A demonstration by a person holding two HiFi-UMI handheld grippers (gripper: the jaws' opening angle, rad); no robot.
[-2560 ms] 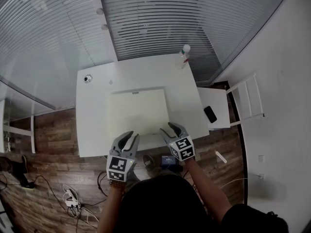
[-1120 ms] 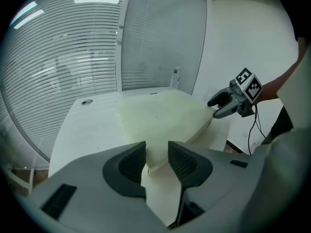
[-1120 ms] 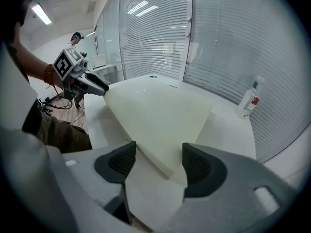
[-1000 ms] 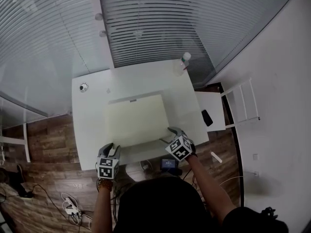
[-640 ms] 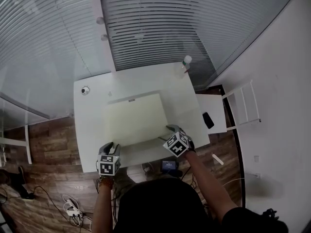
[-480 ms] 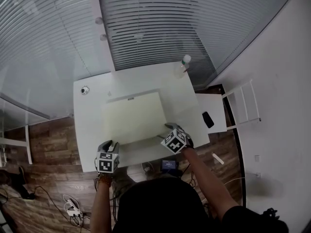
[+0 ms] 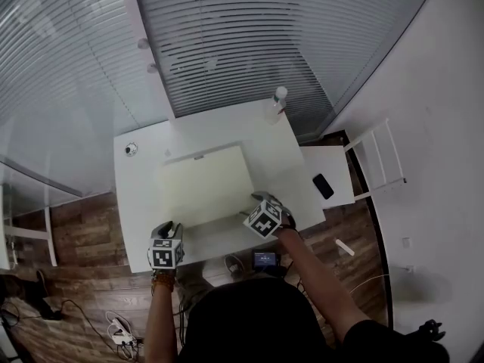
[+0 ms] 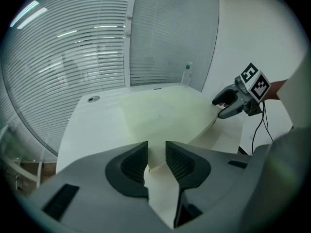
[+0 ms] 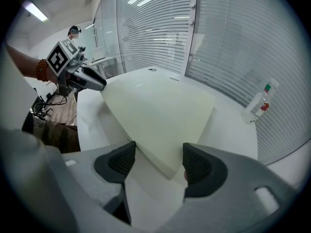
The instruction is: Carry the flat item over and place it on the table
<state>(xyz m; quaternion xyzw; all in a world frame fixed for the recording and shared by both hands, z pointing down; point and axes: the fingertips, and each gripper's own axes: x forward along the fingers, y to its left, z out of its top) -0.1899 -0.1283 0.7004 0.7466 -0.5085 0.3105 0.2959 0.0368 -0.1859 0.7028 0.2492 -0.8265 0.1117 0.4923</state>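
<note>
Board [image 7: 206,186] flat, long axis prob. L-R; left gripper [image 8: 156,152] just narrowed, loose round corner; right gripper [image 9: 159,152] wide.

Head view – high up, steeply down on the table [image 7: 138,197]; 2 gripper views sit low at its near edge, facing across – all 3 share the cream board [image 7: 204,184]

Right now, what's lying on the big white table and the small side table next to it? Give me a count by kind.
Flat cream board: 1
Clear bottle: 1
Small round object: 1
Black phone, on the side table: 1
Total: 4
</note>
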